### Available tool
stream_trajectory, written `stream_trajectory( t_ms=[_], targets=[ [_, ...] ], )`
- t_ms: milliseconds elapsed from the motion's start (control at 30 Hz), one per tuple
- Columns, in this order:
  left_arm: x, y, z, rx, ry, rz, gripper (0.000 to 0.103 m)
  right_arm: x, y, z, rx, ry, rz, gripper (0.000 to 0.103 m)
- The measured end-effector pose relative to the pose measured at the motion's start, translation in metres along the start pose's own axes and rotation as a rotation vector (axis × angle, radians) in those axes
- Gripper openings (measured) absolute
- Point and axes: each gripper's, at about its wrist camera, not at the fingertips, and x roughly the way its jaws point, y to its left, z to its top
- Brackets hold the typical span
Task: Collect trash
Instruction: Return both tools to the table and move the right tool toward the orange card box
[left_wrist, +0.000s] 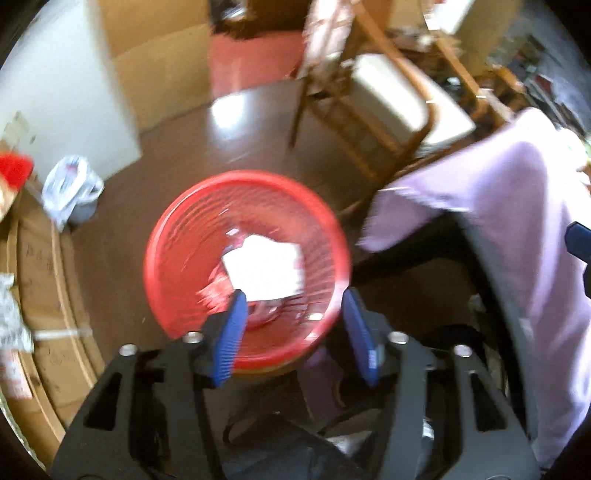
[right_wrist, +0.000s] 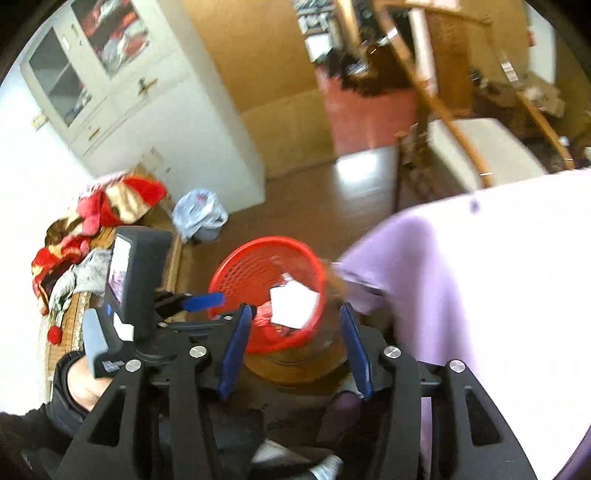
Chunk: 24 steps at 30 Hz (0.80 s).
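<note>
Above the red basket (left_wrist: 177, 258), both grippers' jaws gape, holding nothing.

Both wrist cameras look steeply down past their own blue fingers (left_wrist: 232, 332) (right_wrist: 236, 350) at the red mesh basket (left_wrist: 177, 236) (right_wrist: 236, 269) on the brown floor (left_wrist: 258, 140) (right_wrist: 314, 206). The left view sits nearer; both share the lilac cloth (left_wrist: 498, 221) (right_wrist: 480, 277).

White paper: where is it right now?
The white paper lies inside the red basket, centre of both wrist views, left of the lilac cloth.
</note>
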Motion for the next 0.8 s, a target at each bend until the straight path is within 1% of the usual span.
stream_trajectory(
  t_ms=[67, 133, 167, 267, 300, 400, 500, 700, 800],
  targets=[
    [-0.020, -0.027, -0.001, 0.067, -0.049, -0.033, 0.060, -0.027, -0.016, -0.012, 0.028, -0.036, -0.029, 0.051],
    [-0.035, -0.048, -0.002, 0.115, -0.083, -0.059, 0.061, -0.062, -0.037, -0.032, 0.071, -0.085, -0.073, 0.051],
    [-0.046, -0.063, -0.003, 0.148, -0.106, -0.083, 0.061, -0.073, -0.044, -0.040, 0.084, -0.101, -0.089, 0.051],
    [-0.066, -0.097, -0.009, 0.229, -0.145, -0.130, 0.064, -0.120, -0.073, -0.072, 0.143, -0.175, -0.166, 0.052],
    [-0.074, -0.114, -0.012, 0.272, -0.162, -0.148, 0.065, -0.136, -0.083, -0.085, 0.170, -0.202, -0.197, 0.052],
    [-0.088, -0.159, -0.020, 0.378, -0.187, -0.198, 0.067, -0.174, -0.114, -0.118, 0.243, -0.257, -0.284, 0.057],
    [-0.092, -0.205, -0.028, 0.476, -0.187, -0.243, 0.067, -0.205, -0.143, -0.152, 0.319, -0.292, -0.372, 0.059],
    [-0.081, -0.313, -0.047, 0.662, -0.163, -0.331, 0.067, -0.240, -0.199, -0.210, 0.497, -0.325, -0.467, 0.059],
    [-0.073, -0.366, -0.056, 0.744, -0.151, -0.371, 0.067, -0.252, -0.227, -0.230, 0.574, -0.331, -0.503, 0.059]
  ],
)
